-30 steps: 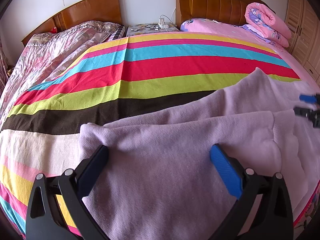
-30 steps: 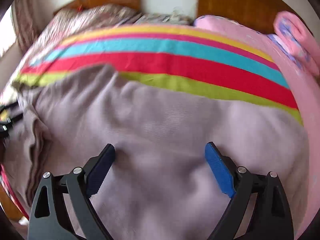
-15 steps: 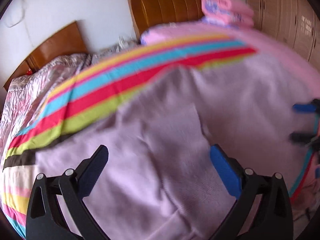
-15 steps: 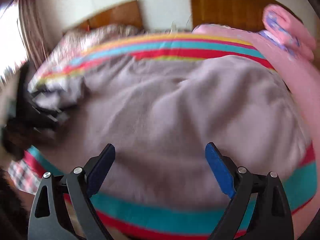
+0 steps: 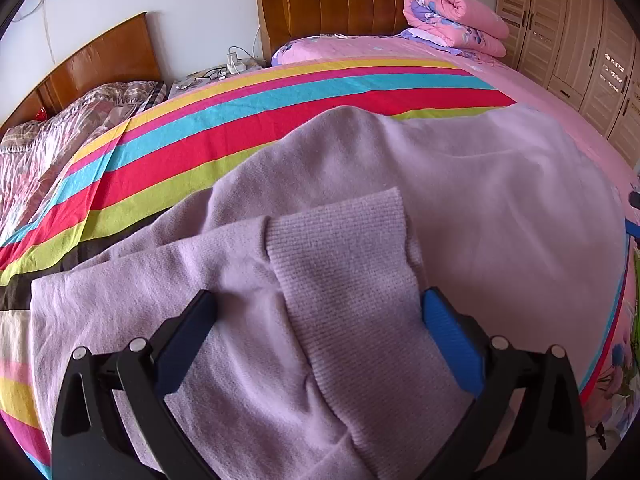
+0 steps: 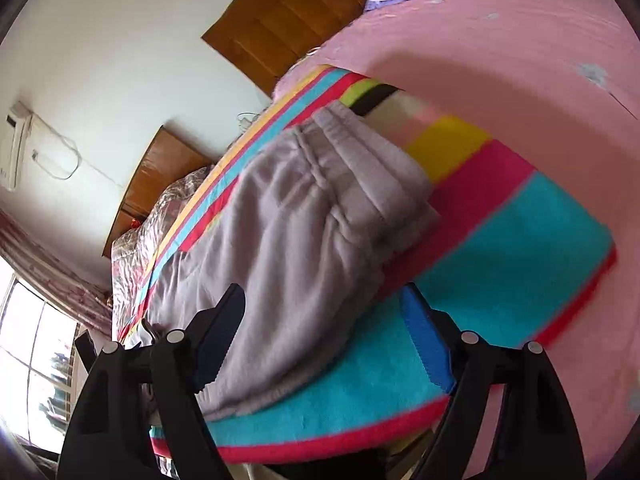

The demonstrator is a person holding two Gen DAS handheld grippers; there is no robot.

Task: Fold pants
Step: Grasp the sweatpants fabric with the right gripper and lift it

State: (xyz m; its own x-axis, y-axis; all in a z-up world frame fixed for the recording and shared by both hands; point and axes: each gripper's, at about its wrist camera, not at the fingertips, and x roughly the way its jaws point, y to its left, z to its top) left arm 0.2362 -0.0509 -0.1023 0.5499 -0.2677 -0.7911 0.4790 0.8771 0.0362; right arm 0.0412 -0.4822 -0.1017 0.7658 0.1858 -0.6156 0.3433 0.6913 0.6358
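Observation:
Lilac fleece pants (image 5: 480,208) lie spread on a striped blanket (image 5: 240,128) on the bed. A ribbed cuff (image 5: 344,264) is folded back on top of the pants. My left gripper (image 5: 320,320) hovers open over that cuff, one finger on each side of it. My right gripper (image 6: 326,336) is rolled sideways at the bed's near edge. Its jaws are closing, and the pants' edge (image 6: 280,280) and a turquoise stripe lie between them, not pinched. A sliver of the right gripper (image 5: 633,214) shows at the far right of the left wrist view.
A rolled pink quilt (image 5: 452,16) sits by the wooden headboard (image 5: 340,0). A wardrobe (image 5: 580,40) stands at the right and a cluttered nightstand (image 5: 224,72) between the beds. A second bed with a patterned quilt (image 5: 60,132) is at the left, a window (image 6: 36,360) beyond it.
The left gripper swung right across the pants, and the ribbed cuff now lies between its fingers. The right gripper moved out to the bed's edge, rolled strongly, and its jaws narrowed a little.

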